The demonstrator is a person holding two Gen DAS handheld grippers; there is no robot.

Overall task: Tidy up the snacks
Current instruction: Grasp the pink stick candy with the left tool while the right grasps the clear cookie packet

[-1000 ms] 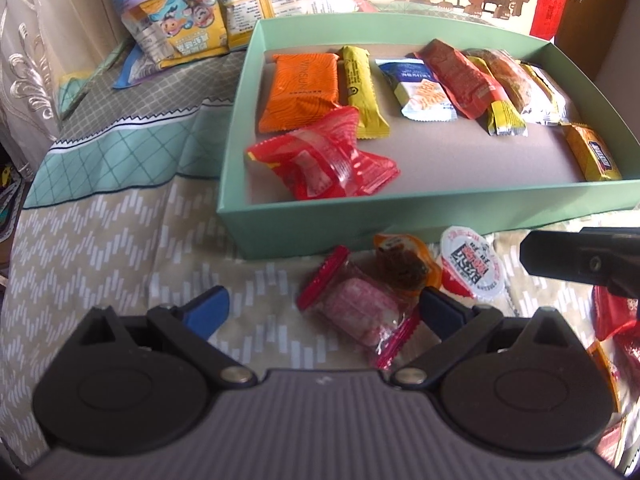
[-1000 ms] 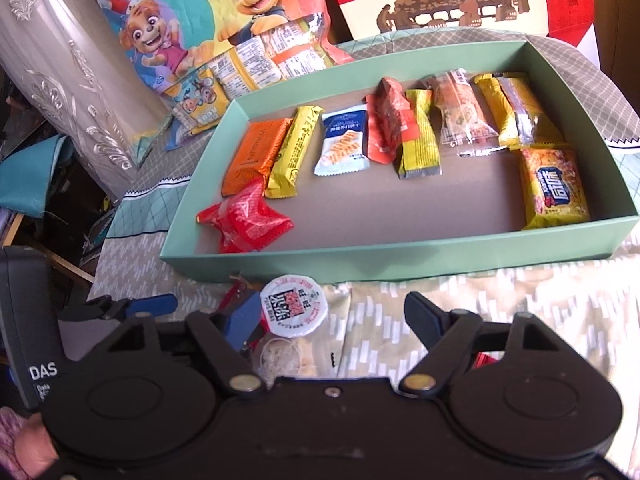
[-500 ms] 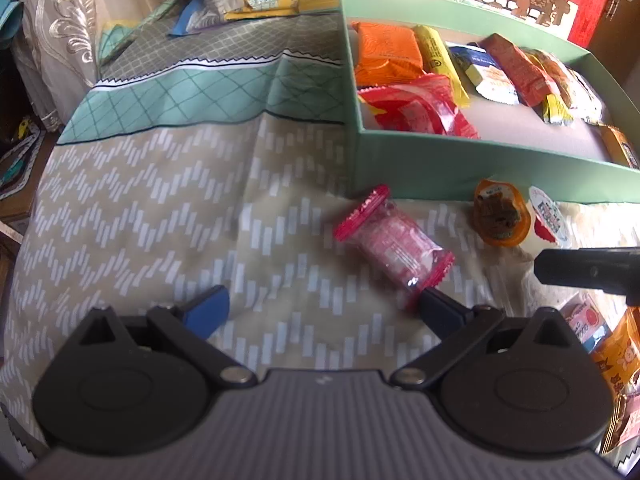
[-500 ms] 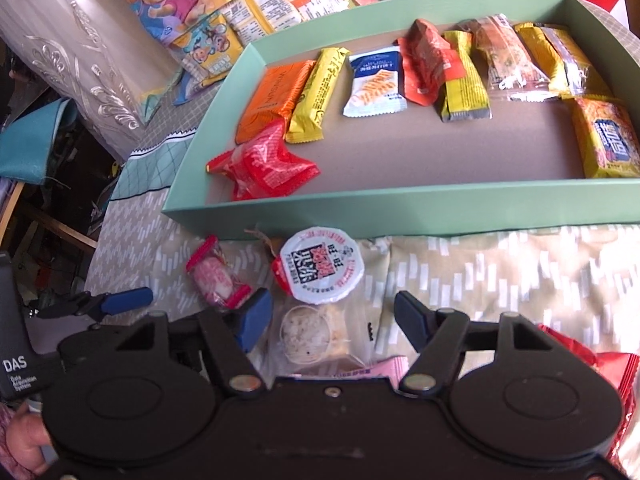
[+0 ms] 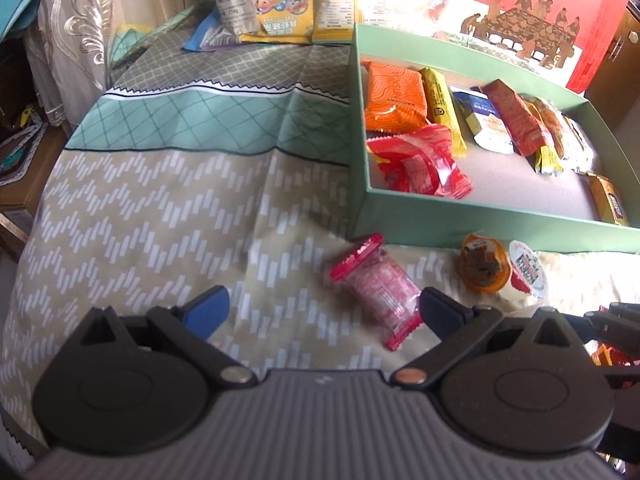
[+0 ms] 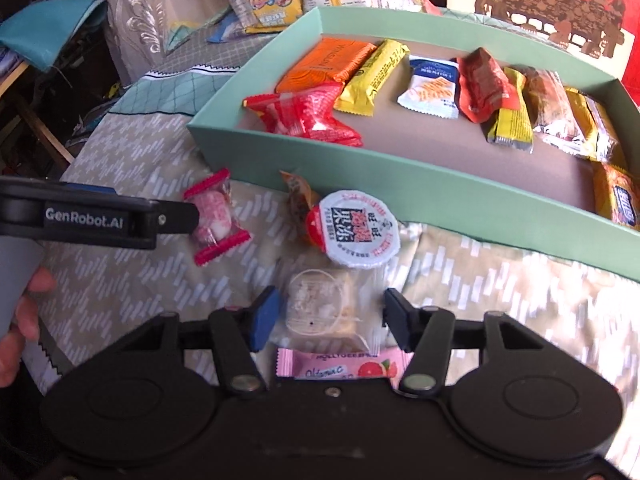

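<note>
Only the right wrist view shows a pink sachet (image 6: 340, 367) below the clear-wrapped snack (image 6: 320, 308).

You had the box (image 6: 404, 184) lying on the tabletop (image 5: 140, 208), with a row of wrapped snacks (image 6: 432, 84) inside along its far wall. Before its near wall lay a twist-wrapped candy (image 6: 216, 216) to the left, then two jelly cups (image 6: 358, 234) touching each other. Nearer you sat a clear-wrapped cake (image 6: 320, 308), and a flat sachet (image 6: 340, 366) nearest of all. Large snack bags (image 5: 280, 4) lay behind the box's left corner.
</note>
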